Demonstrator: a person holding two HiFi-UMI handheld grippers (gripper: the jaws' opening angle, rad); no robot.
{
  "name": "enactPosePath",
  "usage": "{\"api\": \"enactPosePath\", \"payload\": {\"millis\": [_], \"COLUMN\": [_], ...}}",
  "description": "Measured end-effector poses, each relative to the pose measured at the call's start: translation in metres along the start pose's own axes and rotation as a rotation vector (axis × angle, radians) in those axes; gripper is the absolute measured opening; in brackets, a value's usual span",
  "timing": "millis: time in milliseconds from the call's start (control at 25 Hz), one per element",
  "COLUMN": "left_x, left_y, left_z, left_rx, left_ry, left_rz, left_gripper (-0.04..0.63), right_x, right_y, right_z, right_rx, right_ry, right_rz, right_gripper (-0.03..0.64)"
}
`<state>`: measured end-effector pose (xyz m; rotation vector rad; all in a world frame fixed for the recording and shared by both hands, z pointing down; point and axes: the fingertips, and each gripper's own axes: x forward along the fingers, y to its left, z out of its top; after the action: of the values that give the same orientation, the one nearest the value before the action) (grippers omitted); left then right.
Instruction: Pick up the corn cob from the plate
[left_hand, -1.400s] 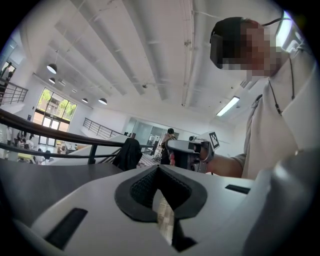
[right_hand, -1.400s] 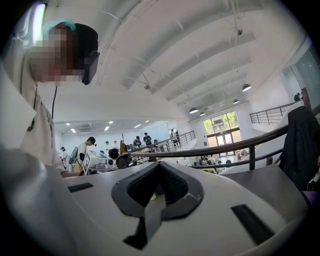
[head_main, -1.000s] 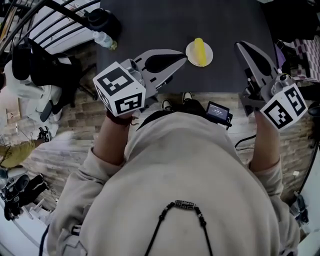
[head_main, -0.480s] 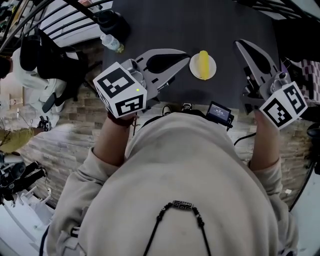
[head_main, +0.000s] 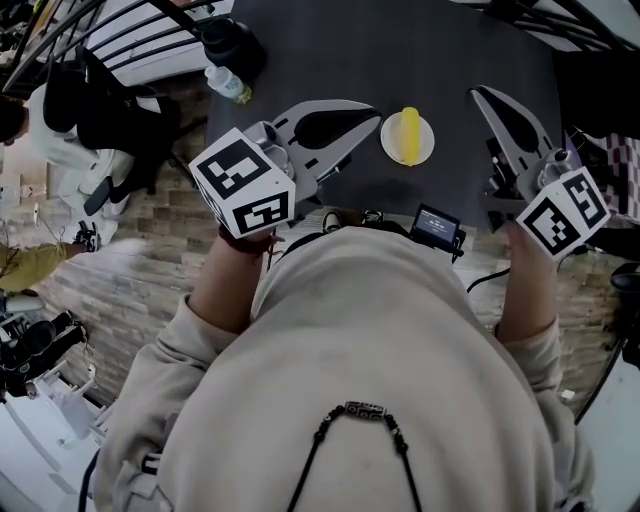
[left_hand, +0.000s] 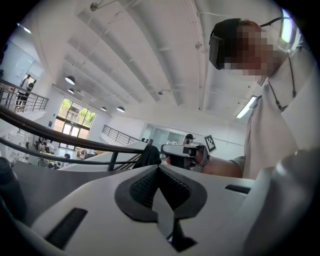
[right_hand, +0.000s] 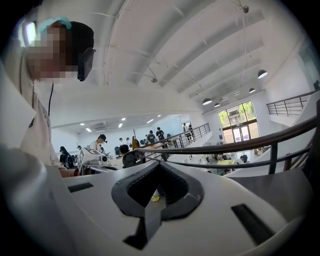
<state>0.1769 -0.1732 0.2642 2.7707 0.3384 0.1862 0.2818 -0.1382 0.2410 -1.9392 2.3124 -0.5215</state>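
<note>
1. Nearest: both tools are at the table's (head_main: 400, 50) near edge. The left gripper (head_main: 370, 108) has its jaws together w/ nothing in them. The right gripper (head_main: 480, 93) is the same, pads closed & empty.
2. The corn cob (head_main: 409, 132) lies on a small plate (head_main: 389, 142) near the front edge, between the 2 grippers. Neither touches it.
3. Step, my read: approach. To do it well, open one pair of jaws before reaching. Come in low, pads across the cob at mid-length, so it doesn't roll or drag the plate.
4. Head view only: cob, plate, and a bottle (head_main: 228, 85) at the far left corner.
5. Gripper views only: the pads meeting up close, the opposite gripper, and a railing (right_hand: 240, 145) & hall beyond. The right gripper view has a yellow speck past the pads. It may be the cob, can't tell.
</note>
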Motion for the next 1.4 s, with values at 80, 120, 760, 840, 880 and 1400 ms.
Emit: {"api": "enactPosePath", "payload": {"millis": [80,120,760,840,880,1400], "left_x": [0.000,-0.001,-0.009,-0.012,-0.014,-0.042], "left_y": [0.000,0.001,0.014,0.015,0.015,0.021], "left_z": [0.000,-0.001,-0.035,-0.039,-0.042,-0.059], "left_rx": [-0.004,-0.004,-0.115,-0.128,-0.133,-0.188], "left_ry": [-0.004,-0.007,-0.035,-0.038,-0.039,-0.042], "left_rz": [0.004,0.007,0.069,0.080,0.087,0.207], "left_gripper": [0.002,0.002,0.002,0.002,0.002,0.002], "right_x": [0.001,0.003,0.022,0.025,0.027,0.049], "right_y": [0.000,0.001,-0.059,-0.073,-0.078,-0.125], "right_z": [0.000,0.000,-0.066,-0.082,-0.089,-0.161], "right_rx": [-0.005,-0.007,0.065,0.092,0.106,0.175], "right_ry": [0.005,0.008,0.204,0.243,0.262,0.432], "right_rz": [0.005,0.008,-0.098,-0.126,-0.135,-0.173], "right_gripper": [0.015,0.015,0.017,0.017,0.017,0.093]}}
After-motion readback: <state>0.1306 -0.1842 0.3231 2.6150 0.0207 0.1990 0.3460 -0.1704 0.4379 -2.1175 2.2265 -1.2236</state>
